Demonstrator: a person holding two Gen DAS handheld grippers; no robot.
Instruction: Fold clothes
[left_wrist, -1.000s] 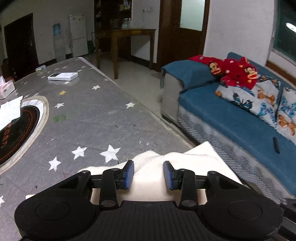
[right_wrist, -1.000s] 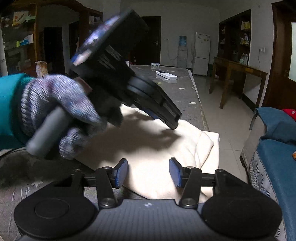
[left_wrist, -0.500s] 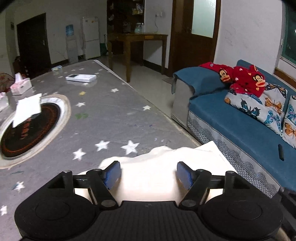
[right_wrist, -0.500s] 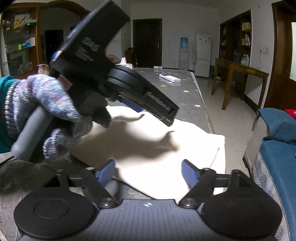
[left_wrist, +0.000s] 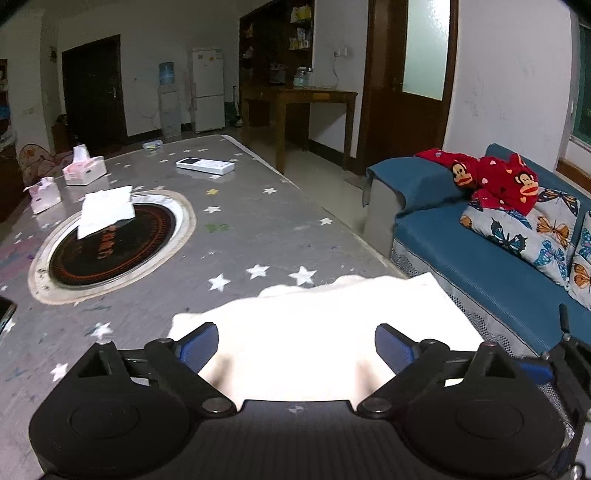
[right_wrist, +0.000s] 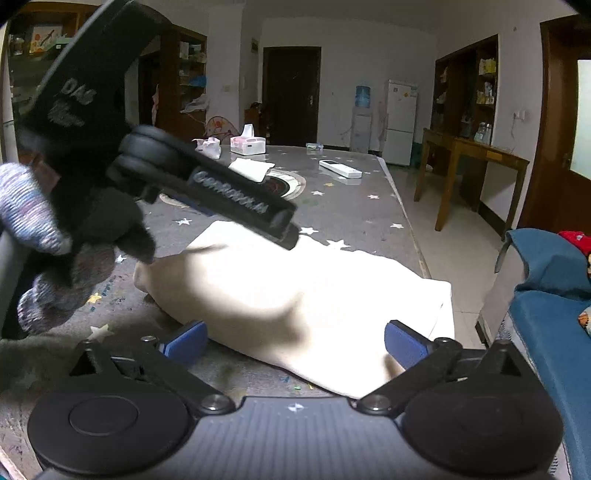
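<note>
A folded cream garment (right_wrist: 295, 295) lies flat on the grey star-patterned table (right_wrist: 354, 206), near its right edge; it also shows in the left wrist view (left_wrist: 314, 332). My left gripper (left_wrist: 297, 345) is open wide and empty, hovering above the garment. In the right wrist view the left gripper's body (right_wrist: 207, 188) and the gloved hand holding it hang over the cloth's left part. My right gripper (right_wrist: 295, 341) is open wide and empty, just above the garment's near edge.
A round black hotplate (left_wrist: 110, 240) with a white paper on it sits mid-table. Tissue boxes (left_wrist: 83, 170) and a white remote (left_wrist: 205, 165) lie at the far end. A blue sofa (left_wrist: 480, 258) with cushions stands to the right of the table edge.
Both grippers opened from narrow to wide and let go of the garment. Both lifted and drew back a little; the cloth now lies flatter on the table.
</note>
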